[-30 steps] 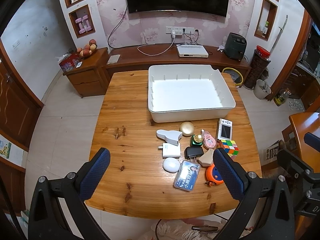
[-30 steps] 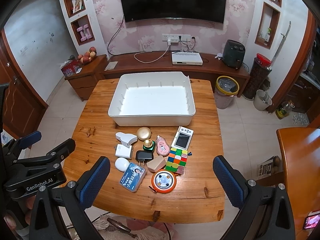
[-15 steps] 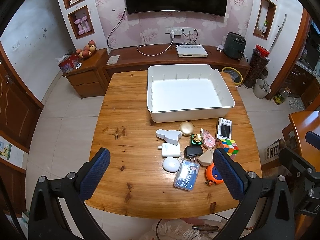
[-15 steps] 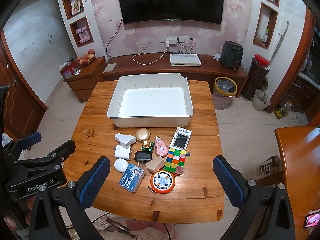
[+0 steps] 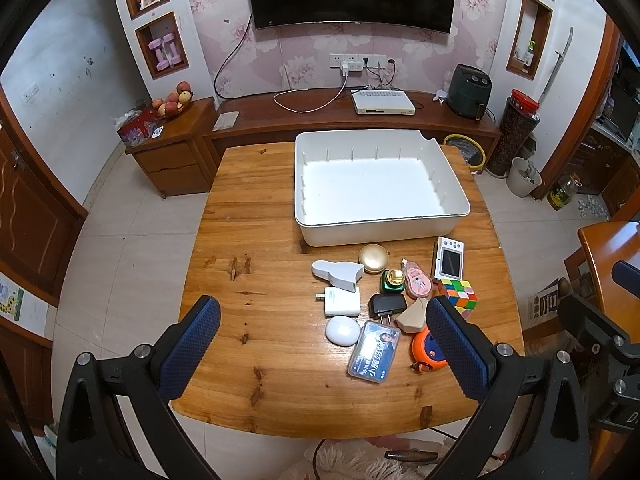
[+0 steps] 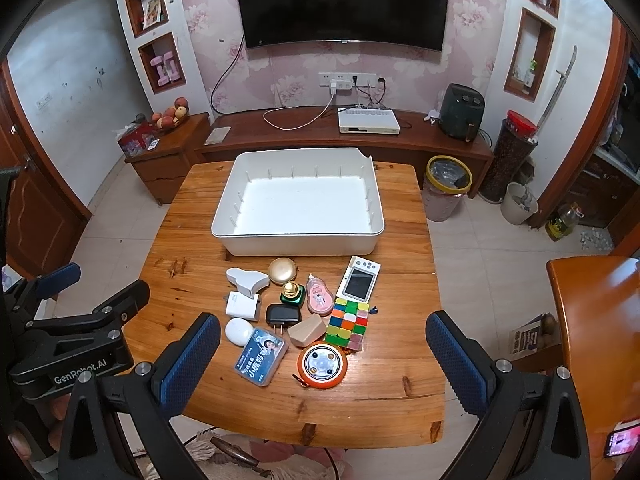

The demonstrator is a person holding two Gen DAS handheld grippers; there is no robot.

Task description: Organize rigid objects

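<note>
Left wrist view first: my left gripper (image 5: 322, 334) hangs wide and empty above the near edge of the bench (image 5: 248, 240), and from its 9 o'clock round to 11 the wood is bare, so that side gives me free room to swing in. At 12 o'clock the white bin (image 5: 380, 236) sits empty near the far edge, its near wall just beyond the clutter. The objects are packed touching or nearly so: white charger (image 5: 342, 301), white oval case (image 5: 342, 331), black plug (image 5: 387, 306) and blue card box (image 5: 374, 351), so I judge that closing on one could nudge its neighbour or catch two at once. Toward 2 o'clock the puzzle cube (image 5: 460, 298) and orange tape measure (image 5: 428, 350) lie closest to the right edge of the bench; a sideways shove there might send them off. In the right wrist view my right gripper (image 6: 322, 346) is also wide and holding nothing, with open wood from 1 to 3 o'clock beyond the white handheld device (image 6: 359, 280). Both grippers converging on the same cluster risk clashing.
</note>
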